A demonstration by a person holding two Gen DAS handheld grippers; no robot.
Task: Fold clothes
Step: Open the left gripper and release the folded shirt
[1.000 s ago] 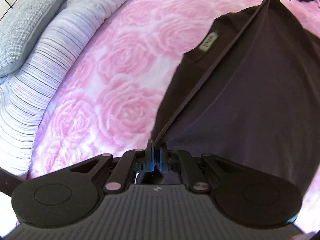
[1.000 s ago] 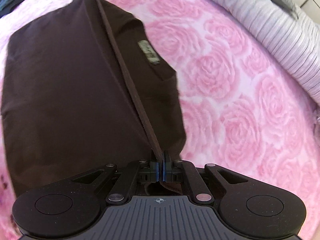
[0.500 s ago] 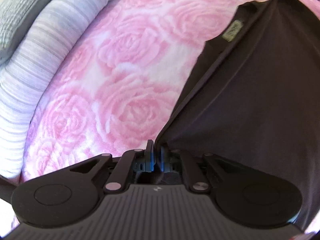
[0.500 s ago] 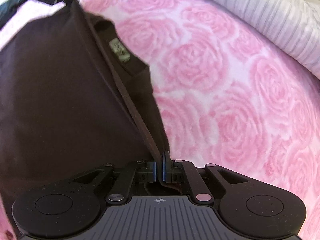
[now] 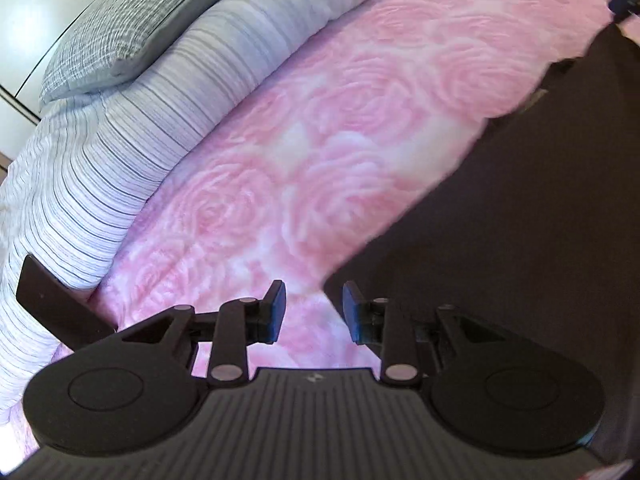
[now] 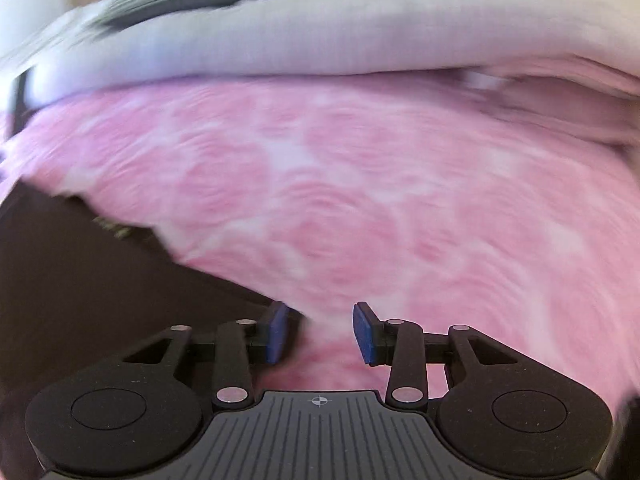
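- The left gripper point(image 5: 313, 312) was pinching the edge of the dark shirt point(image 5: 520, 240) a moment ago. Now its jaws are opening, and nothing is sitting between them, only pink blanket point(image 5: 320, 140).
- The shirt is lying flat on the blanket, to the right of the left gripper. One corner is ending just beside the right pad.
- The right gripper point(image 6: 322, 332) was also pinching the shirt edge. Its jaws are opening too, and they are holding nothing. Here the shirt point(image 6: 100, 300) is lying to the left, its edge just by the left pad.
- The right view is looking very smeared, so small things are hard to tell.
- What this is meaning: both grippers are letting go, so the shirt looks laid out on the bed. I think the next job is picking a new spot to grab for a fold.
- Counting: two grippers, one shirt, one pink blanket, one striped quilt point(image 5: 120, 140), one grey pillow point(image 5: 132, 28).
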